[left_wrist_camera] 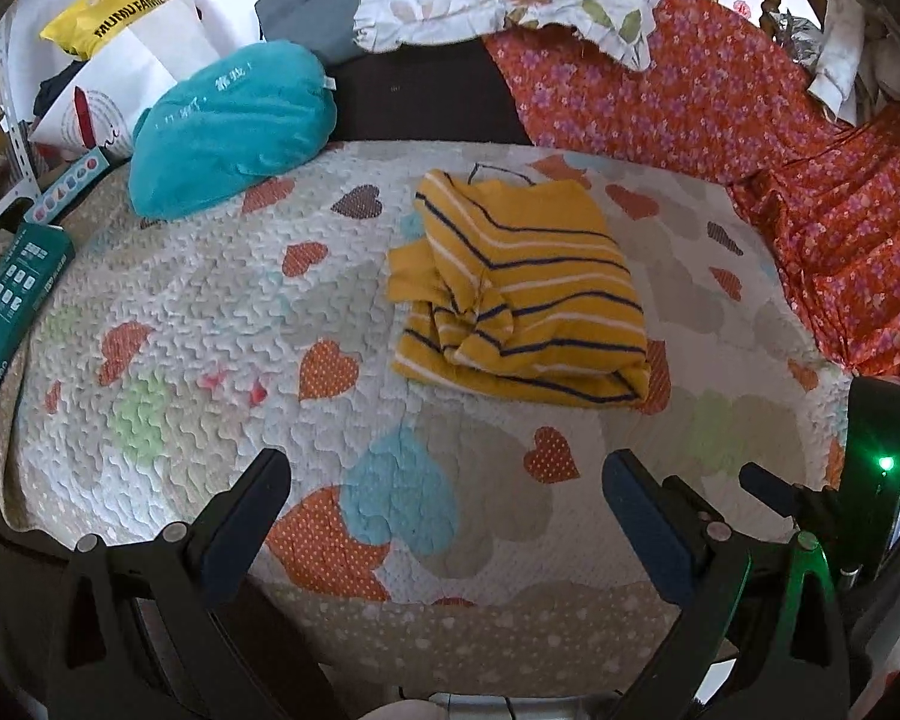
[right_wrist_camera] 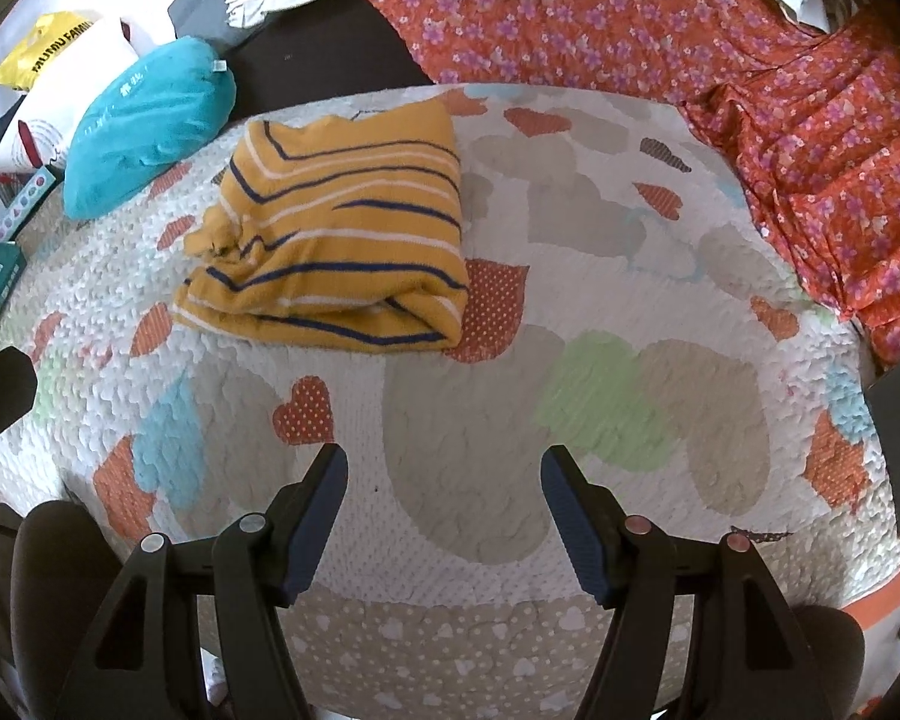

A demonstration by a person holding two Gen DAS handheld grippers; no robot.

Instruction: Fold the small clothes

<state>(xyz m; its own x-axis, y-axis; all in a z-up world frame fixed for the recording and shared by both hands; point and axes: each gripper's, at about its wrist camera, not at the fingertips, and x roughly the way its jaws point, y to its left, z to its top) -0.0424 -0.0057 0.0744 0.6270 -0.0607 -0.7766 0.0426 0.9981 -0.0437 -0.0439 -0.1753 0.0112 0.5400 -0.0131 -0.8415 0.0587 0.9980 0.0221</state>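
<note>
A small yellow garment with navy and white stripes (left_wrist_camera: 528,288) lies folded into a thick bundle on the heart-patterned quilt (left_wrist_camera: 210,324). In the right wrist view the garment (right_wrist_camera: 342,234) sits up and to the left on the quilt (right_wrist_camera: 570,312). My left gripper (left_wrist_camera: 447,483) is open and empty, hovering over the quilt's near part, short of the garment. My right gripper (right_wrist_camera: 444,480) is open and empty too, well short and to the right of the garment. Part of the right gripper (left_wrist_camera: 810,516) shows at the right edge of the left wrist view.
A teal pillow (left_wrist_camera: 234,126) lies at the quilt's far left. An orange floral cloth (left_wrist_camera: 780,150) covers the right side and back. A green box (left_wrist_camera: 12,306) lies at the left edge. A yellow bag (left_wrist_camera: 108,12) and white bag sit behind.
</note>
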